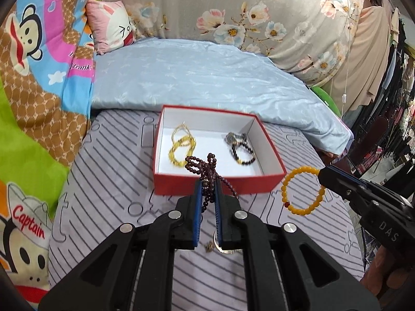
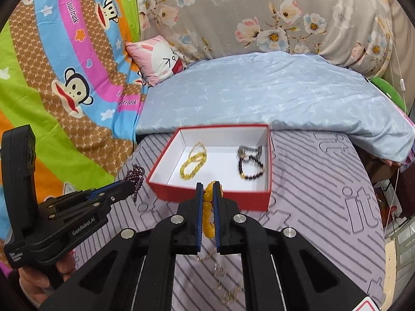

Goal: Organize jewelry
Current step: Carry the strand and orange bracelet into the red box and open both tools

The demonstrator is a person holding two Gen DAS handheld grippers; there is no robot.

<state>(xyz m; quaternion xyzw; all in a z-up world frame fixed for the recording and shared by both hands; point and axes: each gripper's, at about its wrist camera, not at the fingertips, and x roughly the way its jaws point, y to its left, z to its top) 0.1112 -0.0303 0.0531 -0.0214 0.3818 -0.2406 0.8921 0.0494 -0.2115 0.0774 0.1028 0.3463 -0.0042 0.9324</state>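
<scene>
A red box [image 1: 218, 185] with a white inside sits on the striped bed cover; it shows in the right wrist view too [image 2: 228, 198]. Inside lie yellow bead bracelets [image 1: 181, 150] at left and a watch with a dark bead bracelet [image 1: 242, 153] at right. My left gripper [image 1: 207, 184] is shut on a dark purple bead strand [image 1: 203, 167], held just before the box's near wall. My right gripper [image 2: 208, 186] is shut on a yellow bead bracelet [image 2: 208, 212], also visible in the left wrist view [image 1: 303, 190], right of the box.
A thin chain and small metal pieces [image 2: 223, 277] lie on the striped cover under the right gripper. A folded light blue blanket [image 1: 197, 77] lies behind the box. Cartoon bedding [image 1: 39, 77] rises at left, floral bedding [image 1: 246, 13] behind.
</scene>
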